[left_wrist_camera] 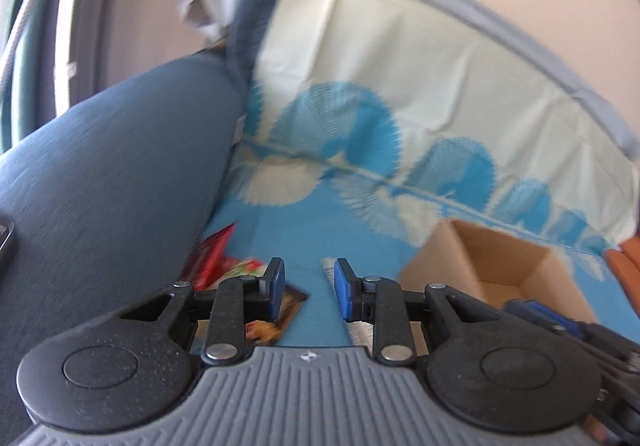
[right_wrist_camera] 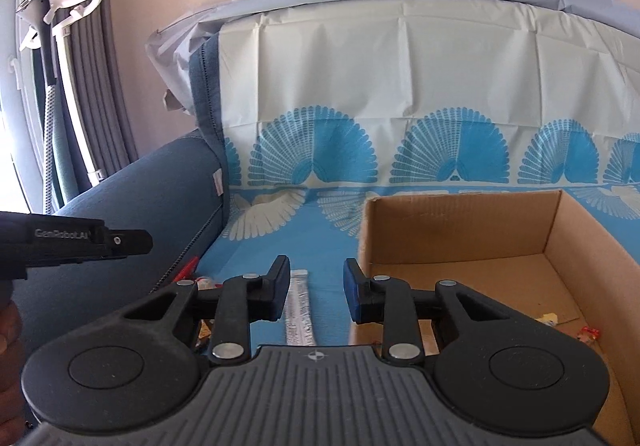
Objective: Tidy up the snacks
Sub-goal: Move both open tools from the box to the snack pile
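Snacks lie on a blue patterned sheet over a sofa seat. A red packet [left_wrist_camera: 214, 260], a green-and-red packet [left_wrist_camera: 244, 270] and a dark packet [left_wrist_camera: 280, 316] lie by the armrest. A white stick packet [right_wrist_camera: 298, 306] lies between my right gripper's fingers, below them; it also shows in the left wrist view [left_wrist_camera: 360, 330]. An open cardboard box [right_wrist_camera: 568, 242] stands to the right, also in the left wrist view [left_wrist_camera: 500, 258], with small wrapped sweets [right_wrist_camera: 588, 334] inside. My left gripper [left_wrist_camera: 310, 288] is open and empty. My right gripper [right_wrist_camera: 316, 292] is open and empty.
The dark blue sofa armrest [left_wrist_camera: 108, 173] rises at the left. The sofa back [right_wrist_camera: 380, 85] is draped with the white and blue sheet. The left gripper's body [right_wrist_camera: 80, 242] shows at the left of the right wrist view. Curtains [right_wrist_camera: 84, 85] hang at far left.
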A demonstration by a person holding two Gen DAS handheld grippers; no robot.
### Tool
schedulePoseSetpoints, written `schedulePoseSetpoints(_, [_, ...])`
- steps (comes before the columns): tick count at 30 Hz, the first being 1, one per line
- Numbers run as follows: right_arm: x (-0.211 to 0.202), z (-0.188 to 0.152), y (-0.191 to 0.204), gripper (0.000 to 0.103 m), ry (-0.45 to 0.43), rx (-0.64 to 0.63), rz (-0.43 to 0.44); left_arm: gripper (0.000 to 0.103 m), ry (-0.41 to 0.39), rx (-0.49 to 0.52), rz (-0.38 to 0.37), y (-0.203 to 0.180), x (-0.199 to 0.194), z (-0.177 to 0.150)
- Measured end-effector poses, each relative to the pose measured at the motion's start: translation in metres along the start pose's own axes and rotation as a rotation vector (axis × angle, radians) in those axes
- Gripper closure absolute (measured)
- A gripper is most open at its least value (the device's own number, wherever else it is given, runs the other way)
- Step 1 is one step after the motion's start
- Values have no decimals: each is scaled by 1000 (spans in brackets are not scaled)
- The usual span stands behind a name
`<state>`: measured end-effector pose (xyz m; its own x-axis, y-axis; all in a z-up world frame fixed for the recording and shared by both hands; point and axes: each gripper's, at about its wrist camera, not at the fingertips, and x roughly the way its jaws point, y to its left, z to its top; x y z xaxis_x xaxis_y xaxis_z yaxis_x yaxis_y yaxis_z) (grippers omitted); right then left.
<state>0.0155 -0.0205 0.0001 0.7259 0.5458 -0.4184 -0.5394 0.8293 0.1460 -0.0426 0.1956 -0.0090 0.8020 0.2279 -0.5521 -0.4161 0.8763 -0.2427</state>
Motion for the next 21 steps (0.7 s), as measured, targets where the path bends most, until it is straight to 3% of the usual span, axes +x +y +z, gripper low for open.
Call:
schedulePoseSetpoints(5, [9,-3,28,72,-5,-61,64,73,-5,-34,113,25,11,3])
schedulePoseSetpoints(9, [26,-8,43,72,40,-48,85,73,14,-125,140,46,21,4])
schedulePoseSetpoints(12, [42,-15,50,72,90,-5,88,74,22,-128,139,48,28,4])
schedulePoseSetpoints(18, [83,-23,62,72,157,13,7,74,61,-39,138,33,47,-1])
schedulePoseSetpoints(21, [106,-26,62,65,189,5,-72,72,82,7,146,29,57,-4])
